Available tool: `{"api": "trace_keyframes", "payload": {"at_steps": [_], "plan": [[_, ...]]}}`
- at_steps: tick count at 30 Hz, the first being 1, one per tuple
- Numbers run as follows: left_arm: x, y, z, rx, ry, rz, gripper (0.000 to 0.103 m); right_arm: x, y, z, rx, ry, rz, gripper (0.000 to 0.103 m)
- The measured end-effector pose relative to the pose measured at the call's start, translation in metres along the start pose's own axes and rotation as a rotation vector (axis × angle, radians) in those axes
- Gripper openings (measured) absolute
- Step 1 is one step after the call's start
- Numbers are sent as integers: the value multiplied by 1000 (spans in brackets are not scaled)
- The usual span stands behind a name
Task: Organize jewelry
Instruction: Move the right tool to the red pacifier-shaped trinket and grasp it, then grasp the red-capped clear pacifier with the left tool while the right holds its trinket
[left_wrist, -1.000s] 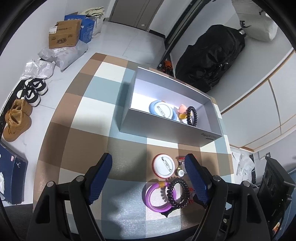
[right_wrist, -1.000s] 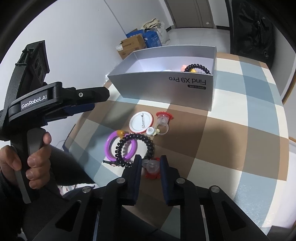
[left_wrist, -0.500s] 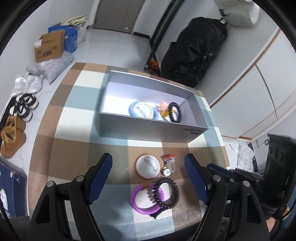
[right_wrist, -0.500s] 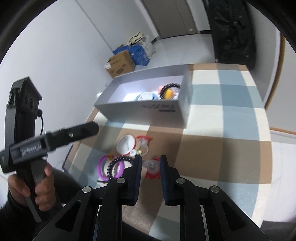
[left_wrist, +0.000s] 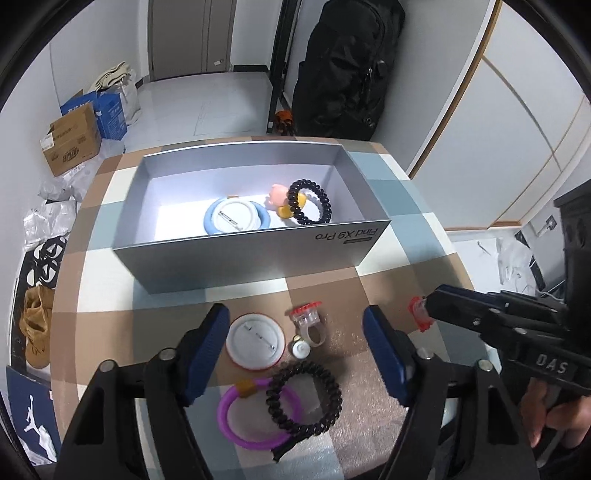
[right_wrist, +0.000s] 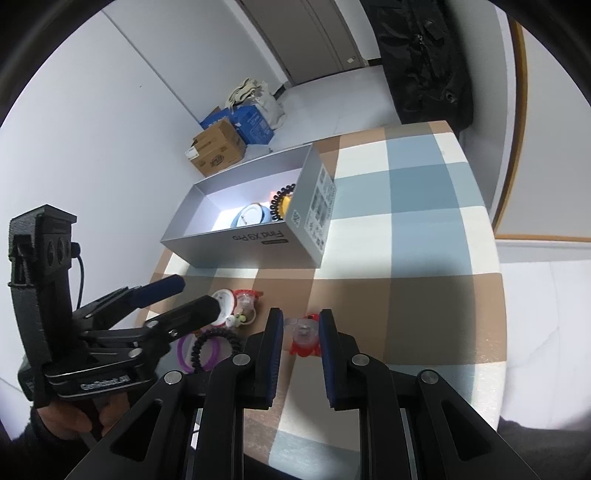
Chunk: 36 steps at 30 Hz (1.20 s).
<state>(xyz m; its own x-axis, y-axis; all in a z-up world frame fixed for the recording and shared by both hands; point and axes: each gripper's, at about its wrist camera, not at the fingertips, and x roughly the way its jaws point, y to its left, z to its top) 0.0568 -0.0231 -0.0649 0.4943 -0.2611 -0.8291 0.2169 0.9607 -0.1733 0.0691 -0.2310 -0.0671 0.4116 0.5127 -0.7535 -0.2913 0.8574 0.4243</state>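
Right gripper (right_wrist: 301, 334): lower centre of its view, pinching a clear toy ring with red trim (right_wrist: 303, 335).

Left gripper (left_wrist: 295, 349): spread, jaws just been closing, nothing pressed between them; over the loose pieces on the checked counter (left_wrist: 391, 206).

Loose pieces, lower centre: white pin badge (left_wrist: 255, 341), second clear ring (left_wrist: 308, 325), purple bangle (left_wrist: 255, 415), black coil hair tie (left_wrist: 303, 397).

Grey box (left_wrist: 255, 262), centre: blue-rimmed badge (left_wrist: 236, 220), black bead bracelet (left_wrist: 309, 202), small pink and yellow toy (left_wrist: 279, 197).

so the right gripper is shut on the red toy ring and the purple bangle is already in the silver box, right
Not quite. The right gripper is shut on the red toy ring, but the purple bangle lies on the checkered table, outside the silver box, as the left wrist view shows.
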Motion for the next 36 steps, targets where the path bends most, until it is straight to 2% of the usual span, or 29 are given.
{"api": "trace_keyframes", "payload": {"at_steps": [3, 5, 7, 9, 13, 14, 16, 23, 27, 36], "plan": [[3, -5, 1, 24, -8, 30, 69, -4, -5, 0, 23, -5, 8, 19], [7, -11, 2, 45, -1, 38, 64, -6, -8, 1, 35, -8, 12, 19], [14, -15, 3, 67, 22, 60, 45, -8, -11, 1, 43, -9, 16, 19], [18, -15, 2, 73, 41, 66, 38, -9, -12, 1, 46, -10, 16, 19], [20, -17, 1, 91, 54, 79, 36, -9, -16, 2, 62, -6, 27, 19], [21, -17, 0, 93, 68, 72, 33, -10, -17, 1, 64, -6, 28, 19], [25, -17, -1, 86, 98, 62, 18, -9, -18, 2, 67, -3, 30, 19], [24, -15, -1, 81, 110, 16, 16, -8, -18, 3, 77, 0, 41, 19], [23, -6, 1, 22, 119, -21, 16, -6, -18, 3, 78, 1, 42, 19], [16, -5, 9, -32, 78, -77, 15, -2, -18, 4, 88, 8, 43, 19]]}}
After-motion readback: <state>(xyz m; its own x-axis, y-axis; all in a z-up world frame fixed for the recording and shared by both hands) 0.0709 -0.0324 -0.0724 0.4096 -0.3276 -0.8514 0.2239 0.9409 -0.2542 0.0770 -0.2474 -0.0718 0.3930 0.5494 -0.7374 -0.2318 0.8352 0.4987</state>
